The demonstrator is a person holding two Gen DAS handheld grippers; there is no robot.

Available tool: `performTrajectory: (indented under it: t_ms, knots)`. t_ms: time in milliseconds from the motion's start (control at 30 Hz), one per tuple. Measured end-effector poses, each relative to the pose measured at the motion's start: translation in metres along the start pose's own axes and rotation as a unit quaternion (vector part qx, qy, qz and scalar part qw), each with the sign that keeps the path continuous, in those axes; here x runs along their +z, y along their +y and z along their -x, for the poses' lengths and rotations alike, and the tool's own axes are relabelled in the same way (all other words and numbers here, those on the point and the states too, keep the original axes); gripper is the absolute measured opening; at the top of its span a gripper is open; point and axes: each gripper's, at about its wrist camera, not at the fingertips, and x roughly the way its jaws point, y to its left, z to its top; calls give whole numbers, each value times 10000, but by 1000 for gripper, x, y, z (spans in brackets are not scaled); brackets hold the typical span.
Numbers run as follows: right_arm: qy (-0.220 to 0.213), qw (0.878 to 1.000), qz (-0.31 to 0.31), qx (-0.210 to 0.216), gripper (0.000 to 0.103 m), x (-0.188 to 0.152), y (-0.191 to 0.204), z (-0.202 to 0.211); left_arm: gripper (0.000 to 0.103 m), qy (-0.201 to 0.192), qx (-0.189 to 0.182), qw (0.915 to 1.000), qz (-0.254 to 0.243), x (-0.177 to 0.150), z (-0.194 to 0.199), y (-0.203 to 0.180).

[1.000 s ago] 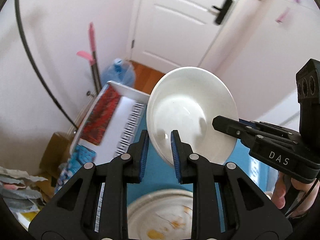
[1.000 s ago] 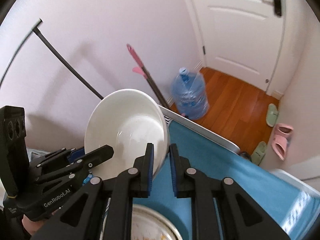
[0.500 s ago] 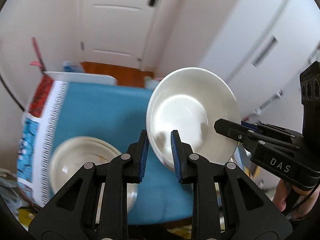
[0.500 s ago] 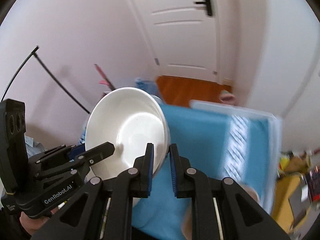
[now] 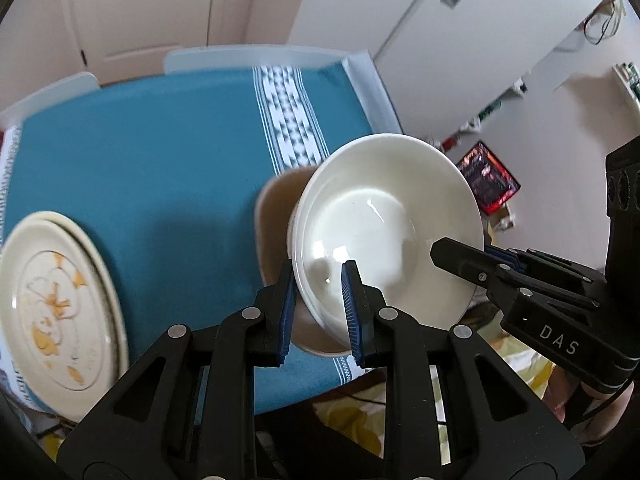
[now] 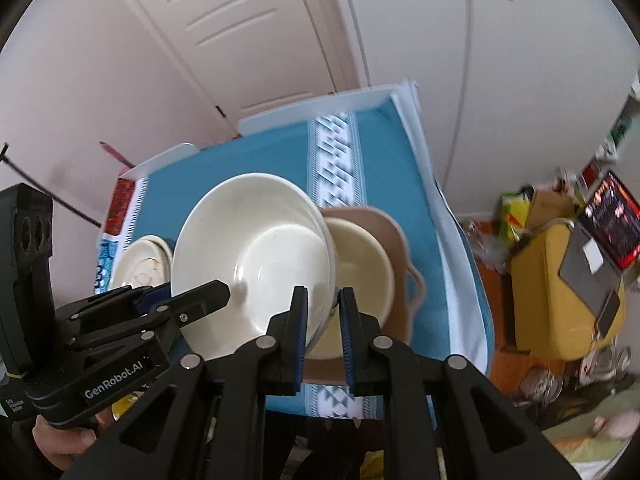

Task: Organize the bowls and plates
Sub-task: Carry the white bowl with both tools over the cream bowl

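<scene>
Both grippers hold a stack of white bowls (image 5: 384, 232) by opposite rims, above the blue-clothed table (image 5: 160, 168). My left gripper (image 5: 318, 308) is shut on the near rim. My right gripper (image 6: 323, 332) is shut on the other rim of the white bowls (image 6: 256, 264). Under the stack stands a tan dish with handles (image 6: 396, 264) holding a cream bowl (image 6: 360, 256); in the left wrist view the tan dish (image 5: 272, 224) shows behind the stack. A stack of cream plates with orange marks (image 5: 52, 308) lies at the table's left; it also shows in the right wrist view (image 6: 140, 264).
The cloth has a white patterned stripe (image 5: 288, 116). A white door (image 6: 224, 32) and wardrobe (image 6: 480, 60) stand behind the table. A yellow chair with a laptop (image 6: 568, 272) stands on the right, with clutter on the floor.
Both grippers have swung the bowls to the right across the table. The plates now lie to the left, and the tan dish with the cream bowl has come into view under the stack.
</scene>
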Motion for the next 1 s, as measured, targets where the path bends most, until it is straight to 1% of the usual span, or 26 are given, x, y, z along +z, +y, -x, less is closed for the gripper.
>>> performTrajectory:
  t_ms: [100,333,467,800,1000]
  knots:
    - [61,9999,-103,0,14,-3,-7,-11,20,132,146,9997,-135,-3,-14,-6]
    - [152,9998,-84,-119,14,-3,-16,-25,20,405,407,9977,-368,7,-33,-13]
    - [209,9996,-136,-122,14,-4,-21,-30,20,407,578,9962,-515,10,-37,-18]
    - [335,9988,-357,-51,15,-8,-31,-38,20,413,775,9934,-733,16,-40,-24]
    - [338,9988,-344,-25,15,-7,-33,-38,20,399,866,9923,-785,16,-41,-26]
